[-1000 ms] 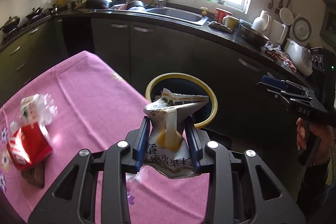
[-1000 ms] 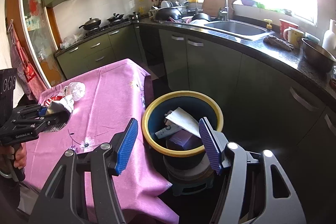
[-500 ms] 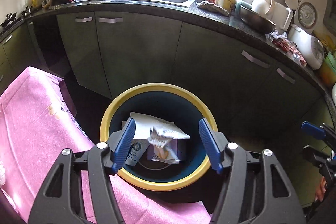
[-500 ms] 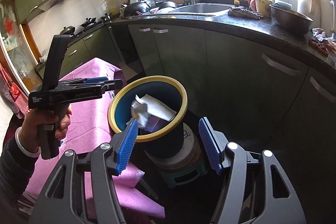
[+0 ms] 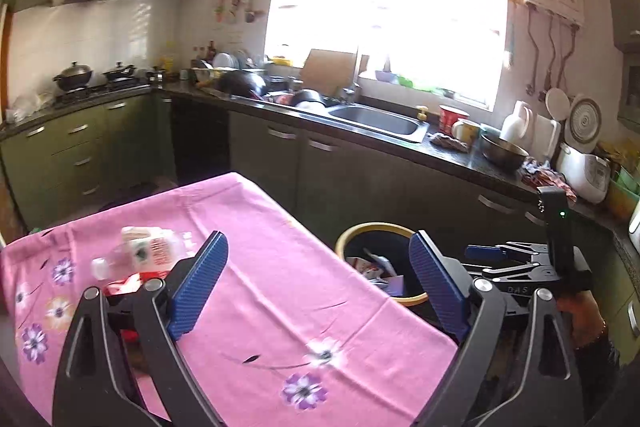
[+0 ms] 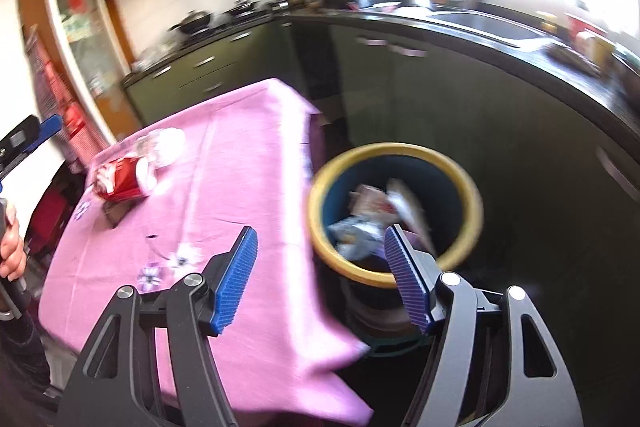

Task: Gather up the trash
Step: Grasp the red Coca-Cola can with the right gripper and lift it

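A: Left gripper (image 5: 318, 283) jaws have just been opening wide, holding nothing; the wrapper (image 6: 362, 227) is lying in the bin (image 6: 460, 171), right of the table (image 5: 280, 287).

B: Right gripper (image 6: 322, 277) is gaping empty too. Next, I reckon: reaching far left for the bottle (image 5: 138, 253) and red pack (image 6: 122, 179).

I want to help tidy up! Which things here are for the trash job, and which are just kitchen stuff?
For the job: clear plastic bottle, red packet, yellow-rimmed bin, wrappers inside it.
Just lying about: sink, woks, red mug, metal bowl.
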A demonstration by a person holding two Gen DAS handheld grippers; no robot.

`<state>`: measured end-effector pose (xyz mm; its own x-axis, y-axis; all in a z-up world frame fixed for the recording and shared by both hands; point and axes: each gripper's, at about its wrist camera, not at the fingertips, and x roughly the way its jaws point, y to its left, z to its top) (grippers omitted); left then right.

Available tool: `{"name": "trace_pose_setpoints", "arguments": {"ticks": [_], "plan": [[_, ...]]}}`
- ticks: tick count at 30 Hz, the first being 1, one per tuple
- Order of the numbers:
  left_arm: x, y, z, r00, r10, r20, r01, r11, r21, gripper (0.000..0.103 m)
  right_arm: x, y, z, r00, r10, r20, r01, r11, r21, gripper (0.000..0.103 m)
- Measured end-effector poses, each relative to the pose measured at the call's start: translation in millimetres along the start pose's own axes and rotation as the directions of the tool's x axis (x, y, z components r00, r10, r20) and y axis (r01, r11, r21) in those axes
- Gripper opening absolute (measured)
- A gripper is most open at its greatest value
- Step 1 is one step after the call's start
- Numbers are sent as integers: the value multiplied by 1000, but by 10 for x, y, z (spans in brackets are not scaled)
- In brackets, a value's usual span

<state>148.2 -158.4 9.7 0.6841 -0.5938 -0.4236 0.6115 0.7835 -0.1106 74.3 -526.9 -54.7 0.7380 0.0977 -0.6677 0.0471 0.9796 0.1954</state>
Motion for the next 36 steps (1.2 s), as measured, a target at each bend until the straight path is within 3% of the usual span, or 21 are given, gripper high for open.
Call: {"name": "trace_pose_setpoints", "arguments": {"ticks": [4, 7, 10, 12, 15, 18, 20, 23, 27, 30, 34, 36], "plan": [[-548, 521, -182, 987, 161, 27, -159, 985, -61, 91, 467, 702, 248, 987, 147, -60, -153, 982, -114, 67], [-842, 787, -359, 971, 237, 22, -234, 967, -103, 91, 801, 1263, 400, 951, 286, -117, -305, 928, -214, 74], [-1046, 966, -499, 958, 287, 15, -283, 951, -123, 91, 1079, 1797, 549, 907, 382, -180, -421, 837, -348, 75], [-1126, 1057, -562, 950, 314, 6, -310, 941, -139, 91, 1211, 2143, 589, 890, 398, -221, -454, 748, -484, 78], [-1186, 1150, -622, 948, 318, -3, -315, 935, -162, 91, 1400, 2551, 564, 906, 336, -256, -418, 620, -664, 82], [-1205, 1220, -661, 951, 308, -8, -305, 935, -180, 91, 1588, 2847, 475, 919, 260, -295, -385, 446, -808, 82], [-1187, 1248, -676, 954, 300, -11, -297, 937, -186, 91, 1706, 3004, 379, 929, 200, -311, -362, 308, -880, 85], [-1153, 1303, -696, 952, 305, -18, -302, 935, -188, 91, 1845, 3114, 288, 938, 147, -315, -333, 127, -934, 89], [-1122, 1390, -707, 947, 320, -24, -318, 926, -201, 91, 2014, 3266, 208, 934, 117, -337, -336, -33, -941, 91], [-1109, 1479, -726, 948, 316, -32, -315, 920, -232, 91, 2153, 3367, 165, 938, 77, -337, -328, -110, -938, 91], [-1088, 1599, -774, 950, 309, -51, -312, 914, -260, 91, 2306, 3459, 130, 934, 46, -354, -344, -142, -928, 91], [-1083, 1635, -792, 948, 314, -60, -318, 911, -263, 91, 2369, 3473, 133, 932, 32, -360, -352, -144, -925, 84]]}}
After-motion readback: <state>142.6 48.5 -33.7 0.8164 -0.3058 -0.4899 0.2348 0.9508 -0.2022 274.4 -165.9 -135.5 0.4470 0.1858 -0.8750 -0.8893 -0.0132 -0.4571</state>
